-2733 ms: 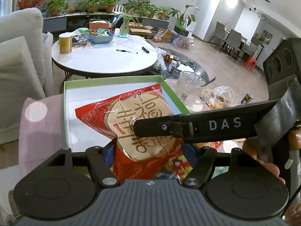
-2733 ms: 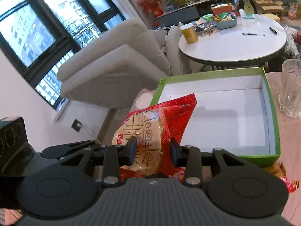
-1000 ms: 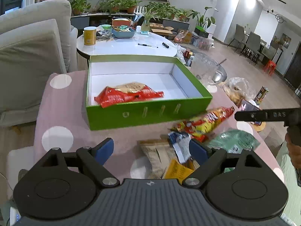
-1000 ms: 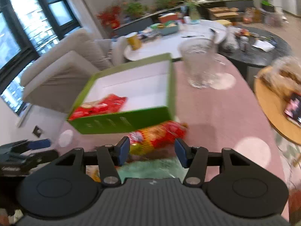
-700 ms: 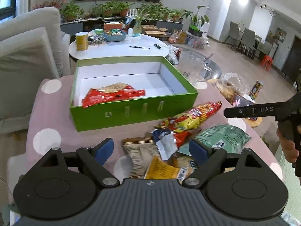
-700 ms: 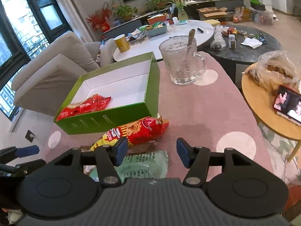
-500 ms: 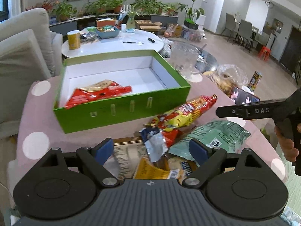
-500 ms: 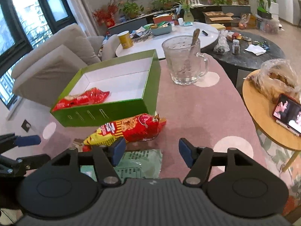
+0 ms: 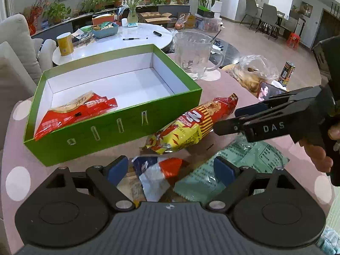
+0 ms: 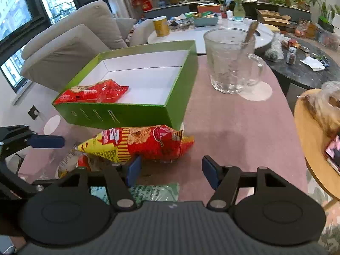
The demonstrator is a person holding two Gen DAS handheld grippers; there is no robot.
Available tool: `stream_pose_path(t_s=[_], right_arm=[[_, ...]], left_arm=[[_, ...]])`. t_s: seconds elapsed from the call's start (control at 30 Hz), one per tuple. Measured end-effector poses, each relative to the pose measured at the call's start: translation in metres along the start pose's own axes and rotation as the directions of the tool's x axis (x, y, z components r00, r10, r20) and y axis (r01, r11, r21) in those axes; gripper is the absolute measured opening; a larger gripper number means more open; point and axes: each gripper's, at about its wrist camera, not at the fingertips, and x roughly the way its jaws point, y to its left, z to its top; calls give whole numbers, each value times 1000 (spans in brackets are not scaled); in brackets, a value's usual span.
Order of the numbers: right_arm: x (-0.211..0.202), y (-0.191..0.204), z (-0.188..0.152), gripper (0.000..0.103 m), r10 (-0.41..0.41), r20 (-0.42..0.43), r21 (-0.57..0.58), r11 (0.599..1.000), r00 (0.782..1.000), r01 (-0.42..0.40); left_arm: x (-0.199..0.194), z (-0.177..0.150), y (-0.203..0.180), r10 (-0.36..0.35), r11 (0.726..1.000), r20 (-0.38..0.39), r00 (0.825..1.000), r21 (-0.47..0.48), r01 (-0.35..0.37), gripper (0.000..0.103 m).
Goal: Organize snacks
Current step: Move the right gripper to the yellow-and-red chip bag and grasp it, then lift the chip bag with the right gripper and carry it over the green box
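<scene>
A green box (image 9: pixel 119 125) (image 10: pixel 119 114) with a white inside stands on the pink dotted table. A red cracker packet (image 9: pixel 72 110) (image 10: pixel 93 92) lies in its near left corner. In front of the box lies a red and yellow snack bag (image 9: pixel 191 125) (image 10: pixel 140 142). A small red, white and blue packet (image 9: pixel 157 170) and a pale green bag (image 9: pixel 244 161) (image 10: pixel 155 191) lie nearer. My left gripper (image 9: pixel 170 167) is open above the small packet. My right gripper (image 10: pixel 170 167) is open and empty, just right of the red and yellow bag; it also shows in the left wrist view (image 9: pixel 229 119).
A glass mug (image 9: pixel 193 53) (image 10: pixel 231 61) with a spoon stands right of the box. A round wooden side table (image 10: pixel 314 148) at the right holds a plastic bag of food (image 9: pixel 255 72) and a phone. A white round table (image 9: pixel 114 42) and a grey sofa (image 10: pixel 70 42) lie behind.
Both grippers let go of the red cracker packet, which now lies in the box. Both pulled back and now hang open over the snack pile. The right gripper has come closer to the red and yellow bag.
</scene>
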Motion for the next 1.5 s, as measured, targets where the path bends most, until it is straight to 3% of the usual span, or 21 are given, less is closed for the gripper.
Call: stream_pose_path(t_s=[0.27, 0.43, 0.57, 0.7, 0.97, 1.2, 1.5], right_arm=[[-1, 0, 12, 77, 56, 55, -34, 998, 997, -55], [0, 0, 15, 77, 102, 83, -43, 994, 991, -98], [3, 2, 19, 77, 100, 81, -52, 994, 992, -96], [5, 4, 20, 77, 105, 74, -52, 994, 992, -101], [7, 11, 20, 77, 108, 73, -69, 992, 991, -103], [-1, 18, 19, 77, 83, 71, -72, 994, 994, -78], [-41, 37, 28, 77, 103, 169, -126, 989, 980, -82]], left_arm=[[9, 14, 13, 2, 999, 18, 1000, -38, -2, 86], [16, 20, 13, -23, 1000, 2, 1000, -14, 23, 77], [23, 25, 13, -27, 1000, -4, 1000, -5, 27, 75], [29, 28, 11, -41, 999, -16, 999, 12, 42, 65], [32, 30, 9, -21, 998, -7, 1000, 61, 22, 60], [24, 29, 6, -36, 998, -6, 999, 58, 36, 59], [-17, 41, -11, -76, 992, 76, 994, 106, 68, 59]])
